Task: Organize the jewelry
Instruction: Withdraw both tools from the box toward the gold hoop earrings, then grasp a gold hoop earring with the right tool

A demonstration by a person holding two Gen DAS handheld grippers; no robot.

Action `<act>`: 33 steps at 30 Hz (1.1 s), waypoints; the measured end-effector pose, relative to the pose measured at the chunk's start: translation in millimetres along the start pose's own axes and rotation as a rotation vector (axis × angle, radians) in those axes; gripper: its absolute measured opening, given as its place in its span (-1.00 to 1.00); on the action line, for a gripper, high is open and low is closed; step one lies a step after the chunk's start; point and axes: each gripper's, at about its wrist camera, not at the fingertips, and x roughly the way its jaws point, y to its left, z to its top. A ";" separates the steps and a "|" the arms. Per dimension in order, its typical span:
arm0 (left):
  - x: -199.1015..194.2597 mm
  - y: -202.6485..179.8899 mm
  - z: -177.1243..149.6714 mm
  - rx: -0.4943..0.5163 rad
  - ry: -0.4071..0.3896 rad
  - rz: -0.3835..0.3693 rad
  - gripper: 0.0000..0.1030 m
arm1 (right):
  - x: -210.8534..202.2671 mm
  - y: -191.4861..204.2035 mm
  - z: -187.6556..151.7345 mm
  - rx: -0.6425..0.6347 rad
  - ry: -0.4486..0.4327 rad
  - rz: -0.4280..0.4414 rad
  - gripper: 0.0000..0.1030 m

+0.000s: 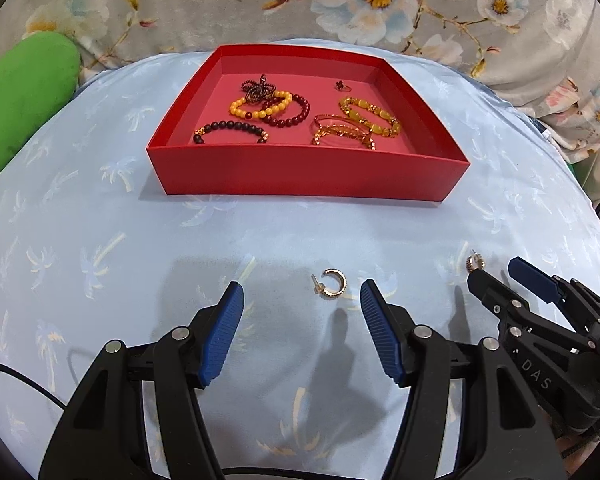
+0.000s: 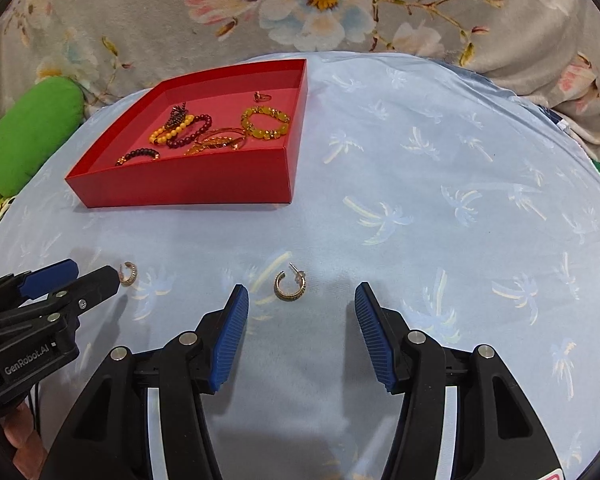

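Through the left wrist camera I see my left gripper (image 1: 302, 300) with its jaws standing apart and nothing held; a gold hoop earring (image 1: 332, 283) lies on the pale blue palm-print cloth (image 1: 140, 240) just ahead of the blue pads, free of both; off to the right my right gripper (image 1: 504, 276) is open too, its tips just beside a second gold earring (image 1: 475, 263); beyond sits the red tray (image 1: 300, 172), holding a yellow bead bracelet (image 1: 260, 105), a dark red bead bracelet (image 1: 292, 114), a black bead bracelet (image 1: 230, 128), an amber bracelet (image 1: 370, 118) and a small ring (image 1: 342, 86).

Through the right wrist camera my right gripper (image 2: 302, 300) is likewise parted and empty; the second earring (image 2: 290, 285) lies on the cloth (image 2: 420, 200) between and slightly ahead of the pads, touching neither; at the left the left gripper (image 2: 94, 276) shows spread fingers beside the first earring (image 2: 129, 273); the tray (image 2: 180, 188) rests up and to the left, well apart from both earrings.
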 end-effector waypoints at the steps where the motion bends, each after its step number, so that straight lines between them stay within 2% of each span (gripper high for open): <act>1: 1.4 0.5 -0.3 -0.003 0.003 0.002 0.12 | 2.5 -0.7 0.0 0.006 0.004 0.000 0.02; 8: 10.9 3.9 -2.4 -0.014 0.021 0.013 0.12 | 10.7 1.7 1.6 0.002 0.000 -0.017 -0.15; 11: 11.7 3.0 -2.8 -0.011 0.017 0.018 0.12 | 12.3 2.8 2.1 -0.009 -0.007 -0.029 -0.31; 15: 10.6 3.6 -4.2 -0.016 0.013 0.012 0.12 | 11.5 4.2 2.2 -0.019 -0.008 -0.021 -0.69; 24: 10.5 -2.8 -5.2 0.002 0.007 0.013 0.10 | 2.6 1.7 -6.2 -0.003 0.001 0.002 -0.69; 27: 13.7 -5.9 -2.9 0.011 0.003 0.029 0.03 | 0.7 -0.5 -8.0 0.013 0.004 0.017 -0.69; 30: 16.2 -9.2 -0.6 0.028 -0.004 0.038 -0.19 | -0.2 -3.3 -8.5 0.029 0.006 0.030 -0.69; 32: 16.3 -11.0 -0.5 0.040 -0.005 0.035 -0.43 | -0.4 -4.3 -8.5 0.033 0.006 0.033 -0.69; 33: 16.3 -11.8 -0.7 0.046 -0.005 0.034 -0.47 | -0.5 -4.8 -8.4 0.037 0.007 0.036 -0.69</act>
